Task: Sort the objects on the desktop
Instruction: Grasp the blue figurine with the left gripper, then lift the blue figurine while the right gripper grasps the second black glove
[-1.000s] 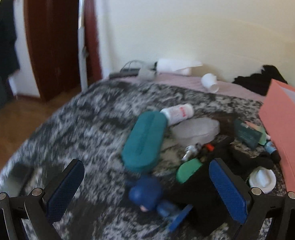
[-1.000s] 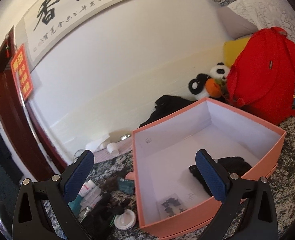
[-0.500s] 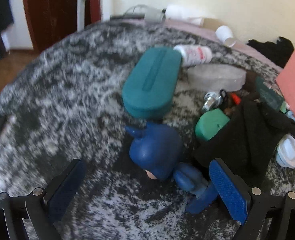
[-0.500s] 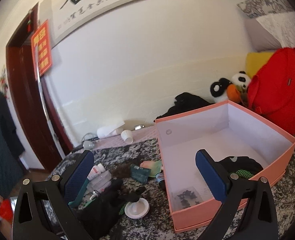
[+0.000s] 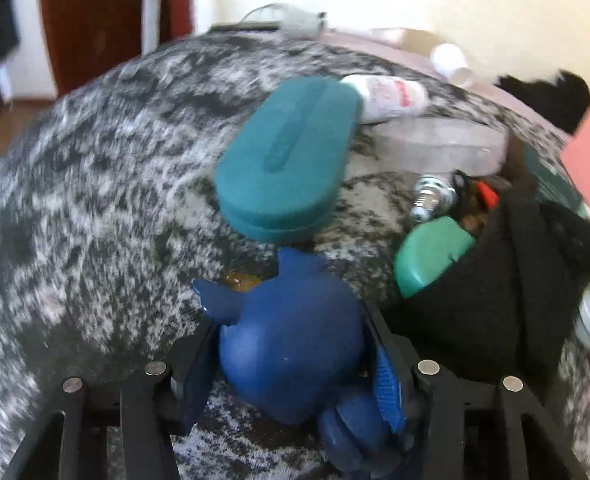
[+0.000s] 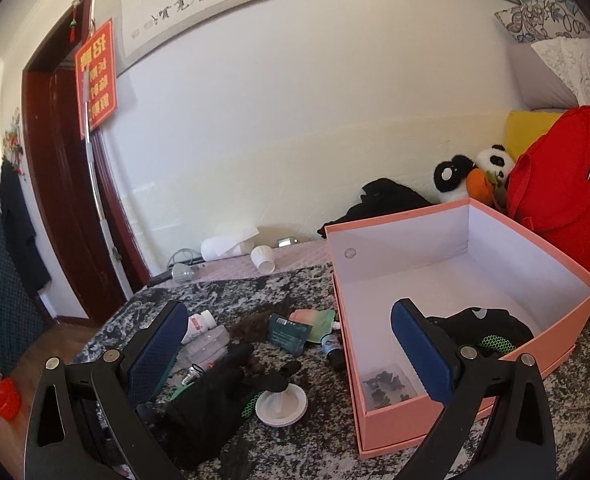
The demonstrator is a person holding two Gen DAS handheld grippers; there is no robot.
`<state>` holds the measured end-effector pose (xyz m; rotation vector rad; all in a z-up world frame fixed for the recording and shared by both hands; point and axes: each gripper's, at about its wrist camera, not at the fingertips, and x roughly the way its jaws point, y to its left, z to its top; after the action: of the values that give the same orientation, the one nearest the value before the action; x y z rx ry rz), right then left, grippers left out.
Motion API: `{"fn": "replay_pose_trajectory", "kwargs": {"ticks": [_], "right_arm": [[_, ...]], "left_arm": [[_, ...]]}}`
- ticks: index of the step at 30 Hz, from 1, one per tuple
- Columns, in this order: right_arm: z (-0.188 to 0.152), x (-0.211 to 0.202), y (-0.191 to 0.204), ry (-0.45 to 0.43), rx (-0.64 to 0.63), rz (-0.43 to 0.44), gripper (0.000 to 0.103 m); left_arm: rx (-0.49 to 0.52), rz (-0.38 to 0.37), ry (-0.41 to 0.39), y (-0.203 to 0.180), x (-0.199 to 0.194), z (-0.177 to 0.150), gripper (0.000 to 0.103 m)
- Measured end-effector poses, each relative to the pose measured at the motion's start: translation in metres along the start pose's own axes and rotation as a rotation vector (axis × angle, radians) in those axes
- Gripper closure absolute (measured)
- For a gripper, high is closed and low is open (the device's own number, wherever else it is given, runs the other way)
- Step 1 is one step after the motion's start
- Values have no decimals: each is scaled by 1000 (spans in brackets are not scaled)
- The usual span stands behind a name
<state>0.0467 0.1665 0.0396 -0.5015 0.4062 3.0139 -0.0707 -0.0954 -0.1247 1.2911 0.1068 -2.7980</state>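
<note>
My left gripper [image 5: 291, 364] is shut on the round head of a blue toy figure [image 5: 291, 344] that lies on the grey mottled cover. Beyond it lie a teal oblong case [image 5: 287, 156], a white bottle [image 5: 391, 96], a clear plastic case [image 5: 439, 148], a green lid [image 5: 431, 256] and a black glove [image 5: 507, 280]. My right gripper [image 6: 287, 356] is open and empty, held above the cover. The pink open box [image 6: 455, 400] is to its right, with a black cloth [image 6: 491, 328] inside.
In the right wrist view a white cap [image 6: 281, 404], a teal packet [image 6: 289, 330] and a small dark bottle [image 6: 333, 348] lie left of the box. A paper cup [image 6: 263, 258], a panda toy [image 6: 471, 170] and a red backpack [image 6: 563, 188] sit further back.
My left gripper moved down and forward onto the blue toy and closed on its head. The right gripper's view swung left and lower, staying open.
</note>
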Motion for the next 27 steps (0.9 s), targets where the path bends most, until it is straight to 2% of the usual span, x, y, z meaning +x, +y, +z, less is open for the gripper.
{"fn": "replay_pose_trajectory", "kwargs": {"ticks": [4, 7, 10, 13, 16, 18, 19, 23, 24, 27], "right_arm": [[4, -3, -2, -13, 4, 23, 0], [5, -6, 2, -18, 0, 72, 0], [5, -6, 7, 10, 1, 173, 0], [1, 2, 15, 85, 17, 321, 0], [-6, 13, 26, 177, 41, 435, 4], [-16, 30, 34, 272, 51, 477, 11], [-23, 41, 37, 325, 52, 487, 14], [-55, 88, 51, 533, 51, 499, 39], [-63, 98, 54, 576, 59, 502, 42], [-88, 123, 59, 688, 90, 486, 42]], "left_arm": [[100, 17, -32, -10, -16, -4, 47], [144, 18, -76, -12, -36, -5, 47], [136, -8, -117, -8, -56, 1, 47], [123, -38, -156, -4, -77, 8, 47], [105, -73, -188, 0, -92, 13, 47], [99, -81, -202, 4, -98, 15, 47], [98, -82, -205, 6, -100, 16, 47], [83, -88, -202, 17, -101, 17, 47], [76, -89, -195, 21, -99, 17, 47], [57, -86, -174, 31, -93, 15, 47]]}}
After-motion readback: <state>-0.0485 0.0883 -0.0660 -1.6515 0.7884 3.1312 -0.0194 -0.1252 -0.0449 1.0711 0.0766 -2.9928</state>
